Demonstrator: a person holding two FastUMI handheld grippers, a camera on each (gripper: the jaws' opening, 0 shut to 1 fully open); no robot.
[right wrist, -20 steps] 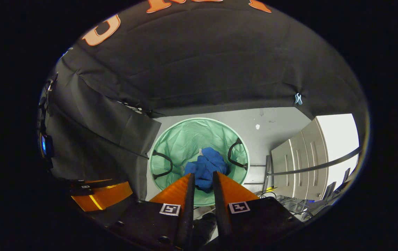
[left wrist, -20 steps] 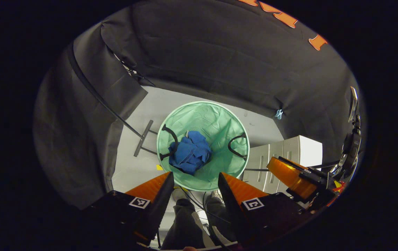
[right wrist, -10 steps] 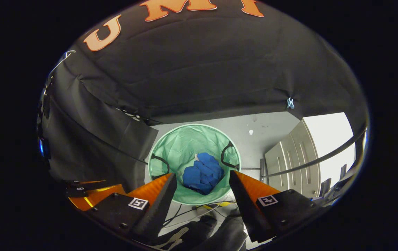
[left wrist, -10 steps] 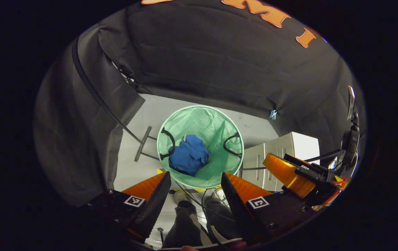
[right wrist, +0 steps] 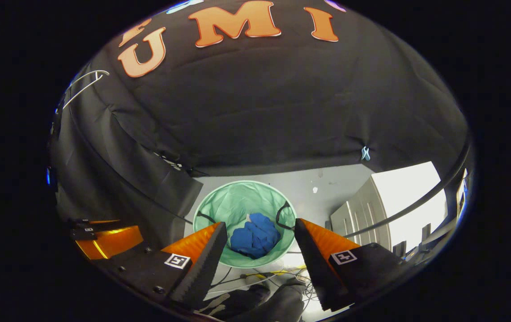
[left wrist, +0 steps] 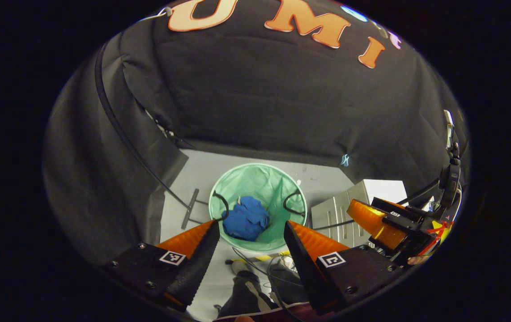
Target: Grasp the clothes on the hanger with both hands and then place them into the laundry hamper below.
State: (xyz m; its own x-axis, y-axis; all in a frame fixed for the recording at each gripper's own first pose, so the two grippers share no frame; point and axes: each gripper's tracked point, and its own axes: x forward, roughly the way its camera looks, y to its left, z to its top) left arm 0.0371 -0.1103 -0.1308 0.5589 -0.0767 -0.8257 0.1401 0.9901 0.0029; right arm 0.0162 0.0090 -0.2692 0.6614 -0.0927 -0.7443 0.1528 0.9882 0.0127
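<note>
Below centre in the left gripper view: round mint-green fabric laundry hamper [left wrist: 257, 206] with two black loop handles, standing on pale grey floor [left wrist: 202, 172]. Inside it, toward the lower left of its opening: crumpled blue garment [left wrist: 246, 219], lying loose, touched by neither gripper. At bottom of frame: left gripper [left wrist: 249, 243], orange-and-black fingers spread wide apart, nothing between them, well above the hamper. At right edge: right gripper [left wrist: 383, 223], seen side-on. Beside the hamper, right of centre: white drawer cabinet [left wrist: 349, 210]. Bottom centre: person's dark trouser legs [left wrist: 255, 290].

Below centre in the right gripper view: same hamper [right wrist: 233, 201] and garment [right wrist: 255, 237]; right gripper [right wrist: 257, 243] likewise spread wide, empty. At lower left: left gripper [right wrist: 110, 239]. At upper left: white wire hanger [right wrist: 83, 85], bare.
</note>
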